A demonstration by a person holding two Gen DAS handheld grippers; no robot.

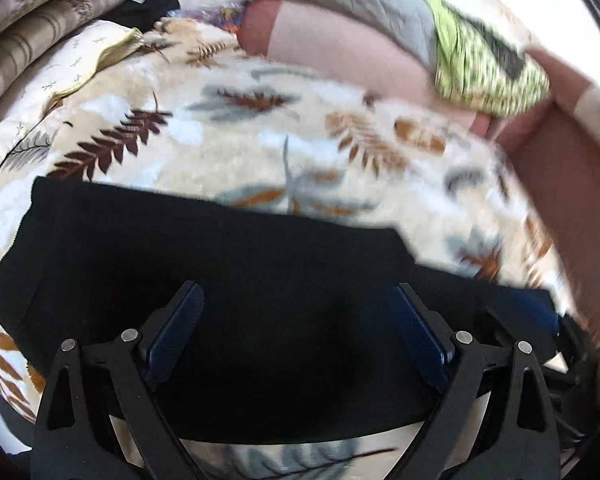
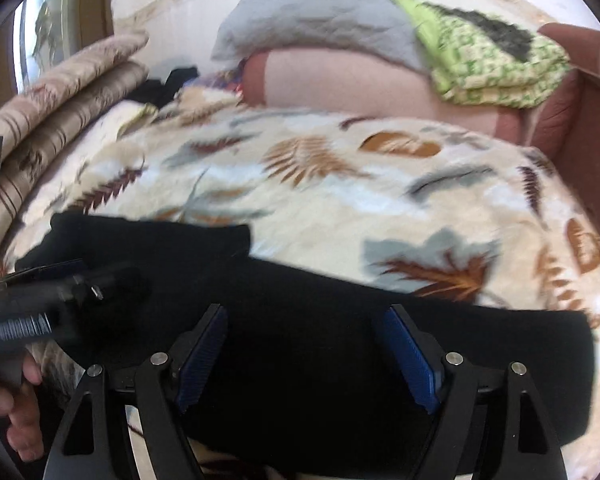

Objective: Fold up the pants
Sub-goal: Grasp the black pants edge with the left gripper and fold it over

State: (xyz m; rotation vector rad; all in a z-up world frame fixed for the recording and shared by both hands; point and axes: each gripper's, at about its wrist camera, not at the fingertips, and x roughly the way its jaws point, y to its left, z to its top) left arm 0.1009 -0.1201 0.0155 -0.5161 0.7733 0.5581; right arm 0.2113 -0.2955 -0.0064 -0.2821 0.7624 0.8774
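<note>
A: Where are the pants?

B: Flat on the leaf-print bed cover, a dark band running left to right across both views.

A: And the tongs?

B: Left tongs and right tongs both gape, holding nothing, above the cloth.

A: Good practice for the next fold?

B: Probably pinch one short end with both, then carry it along the long axis, edges aligned.

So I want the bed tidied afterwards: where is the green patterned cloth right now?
The green patterned cloth lies at the upper right of both wrist views, draped on the pink cushion beside the grey quilted pillow, beyond the leaf-print blanket.
</note>
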